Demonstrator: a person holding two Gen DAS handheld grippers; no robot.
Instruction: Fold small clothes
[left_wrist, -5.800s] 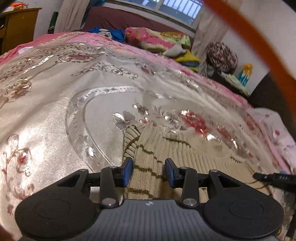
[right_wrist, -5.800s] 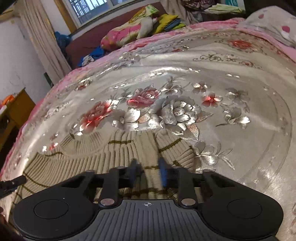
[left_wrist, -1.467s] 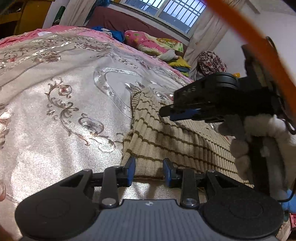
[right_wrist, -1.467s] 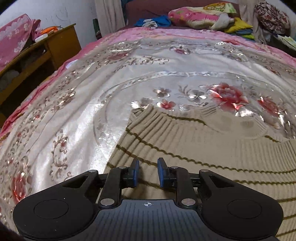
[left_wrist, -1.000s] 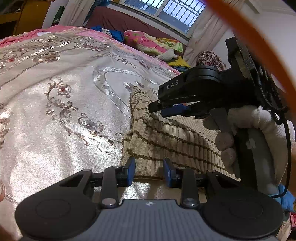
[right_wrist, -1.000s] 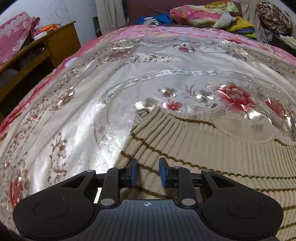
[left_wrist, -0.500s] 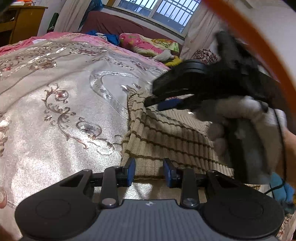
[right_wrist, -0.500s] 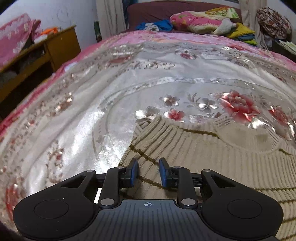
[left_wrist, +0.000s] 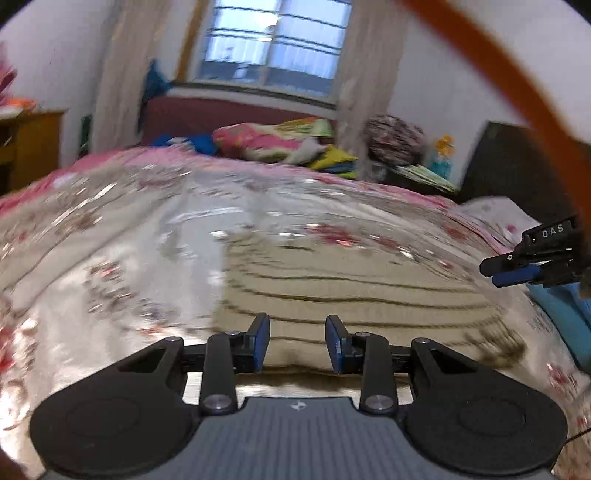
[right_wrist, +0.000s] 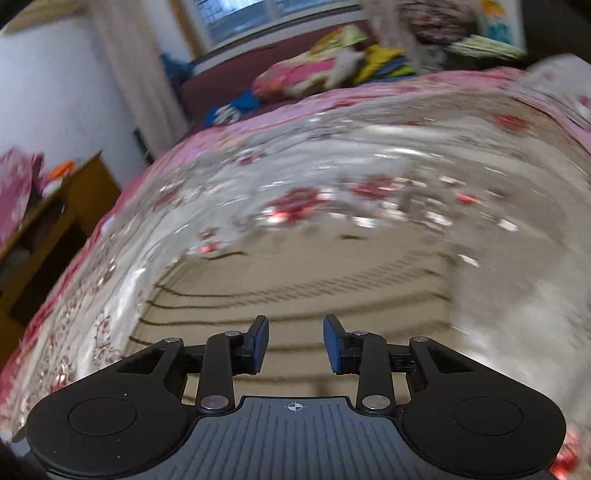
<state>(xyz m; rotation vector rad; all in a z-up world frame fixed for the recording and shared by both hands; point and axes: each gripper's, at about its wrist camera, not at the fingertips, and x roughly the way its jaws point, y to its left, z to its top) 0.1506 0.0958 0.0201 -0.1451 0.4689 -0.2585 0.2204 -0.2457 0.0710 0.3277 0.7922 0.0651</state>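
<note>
A beige ribbed sweater with thin brown stripes (left_wrist: 351, 291) lies flat on the shiny floral bedspread (left_wrist: 110, 266). It also shows in the right wrist view (right_wrist: 295, 288). My left gripper (left_wrist: 297, 345) is open and empty, just above the sweater's near edge. My right gripper (right_wrist: 295, 343) is open and empty above the sweater's near part. The right gripper also shows at the right edge of the left wrist view (left_wrist: 517, 271). Both views are motion-blurred.
A pile of bright bedding and clothes (left_wrist: 280, 142) lies at the far end of the bed under the window. A wooden cabinet (right_wrist: 40, 229) stands left of the bed. A blue cloth (left_wrist: 565, 310) lies at the right bed edge.
Both grippers have lifted and swung back, now facing the window. The right gripper has moved from over the sweater's left side to the far right. The sweater lies flat.
</note>
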